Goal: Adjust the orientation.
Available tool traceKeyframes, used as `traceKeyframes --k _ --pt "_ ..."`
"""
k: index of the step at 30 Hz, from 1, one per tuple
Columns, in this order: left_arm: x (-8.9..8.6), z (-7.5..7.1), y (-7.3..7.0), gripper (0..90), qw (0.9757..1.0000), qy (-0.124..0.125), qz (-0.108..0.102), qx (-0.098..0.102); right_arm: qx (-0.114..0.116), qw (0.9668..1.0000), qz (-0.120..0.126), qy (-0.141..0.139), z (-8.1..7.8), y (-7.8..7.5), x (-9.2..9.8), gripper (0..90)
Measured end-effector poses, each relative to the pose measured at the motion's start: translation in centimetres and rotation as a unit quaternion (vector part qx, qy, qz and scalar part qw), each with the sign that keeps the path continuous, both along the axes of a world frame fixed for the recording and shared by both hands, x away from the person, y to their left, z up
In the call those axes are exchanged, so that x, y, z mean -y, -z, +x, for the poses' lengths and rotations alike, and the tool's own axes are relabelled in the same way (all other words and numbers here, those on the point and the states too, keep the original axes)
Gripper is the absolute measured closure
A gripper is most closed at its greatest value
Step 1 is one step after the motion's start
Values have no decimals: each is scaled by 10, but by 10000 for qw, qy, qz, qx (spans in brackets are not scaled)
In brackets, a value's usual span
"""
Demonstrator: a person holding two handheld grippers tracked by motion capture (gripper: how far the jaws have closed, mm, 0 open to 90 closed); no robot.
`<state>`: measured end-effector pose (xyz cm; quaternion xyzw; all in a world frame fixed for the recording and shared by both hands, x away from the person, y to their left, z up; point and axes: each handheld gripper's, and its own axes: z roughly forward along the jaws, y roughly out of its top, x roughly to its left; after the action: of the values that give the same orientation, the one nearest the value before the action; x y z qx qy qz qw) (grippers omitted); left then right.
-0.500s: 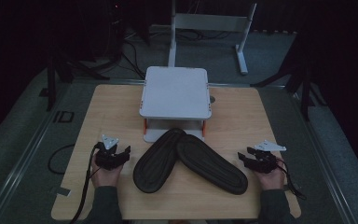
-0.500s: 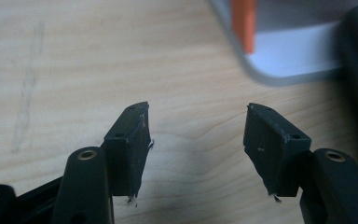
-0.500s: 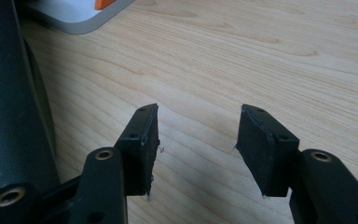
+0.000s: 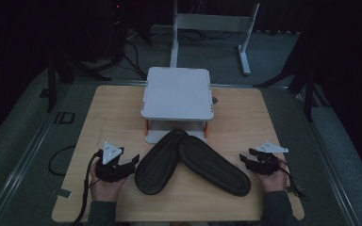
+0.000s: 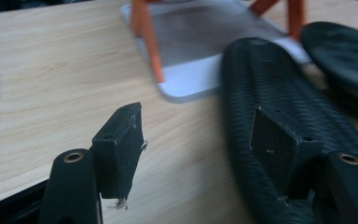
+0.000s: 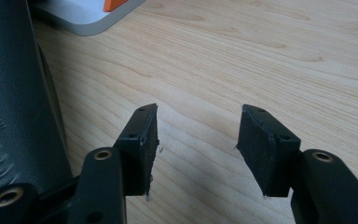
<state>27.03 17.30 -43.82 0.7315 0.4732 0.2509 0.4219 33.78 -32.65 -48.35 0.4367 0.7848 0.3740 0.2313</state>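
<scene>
Slippers (image 4: 193, 161) overlapping, soles up, toes hidden under stand (image 4: 177, 92), both tongs released, empty.

Your right gripper (image 6: 196, 144) hovers over bare wooden table (image 6: 261, 60) with its jaws standing apart and nothing between them. A black slipper sole (image 6: 14, 107) lies just beside the left-hand jaw, and a white stand base (image 6: 81, 16) sits beyond it.

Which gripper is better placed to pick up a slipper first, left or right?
Probably left. The left gripper sits right beside the left slipper, jaws open with one already over its sole. The right gripper is open over bare table.
</scene>
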Motion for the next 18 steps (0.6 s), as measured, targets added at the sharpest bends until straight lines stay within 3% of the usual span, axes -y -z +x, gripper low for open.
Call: traceKeyframes --k 2,5,11,16,18 --pt "3 -3 -2 336 10000 80 22 28 -4 10000 3 2 0 0 0 467" --pt "19 -15 -5 307 9990 420 127 121 -2 10000 16 4 -1 0 0 465" --pt "41 -32 -3 283 9959 822 342 160 10 10000 13 14 -1 0 0 465" --pt "52 -42 3 162 9930 1067 482 185 4 10000 16 0 -1 0 0 463" --pt "57 -46 7 110 9918 1084 640 234 4 10000 18 -5 -1 0 0 462"
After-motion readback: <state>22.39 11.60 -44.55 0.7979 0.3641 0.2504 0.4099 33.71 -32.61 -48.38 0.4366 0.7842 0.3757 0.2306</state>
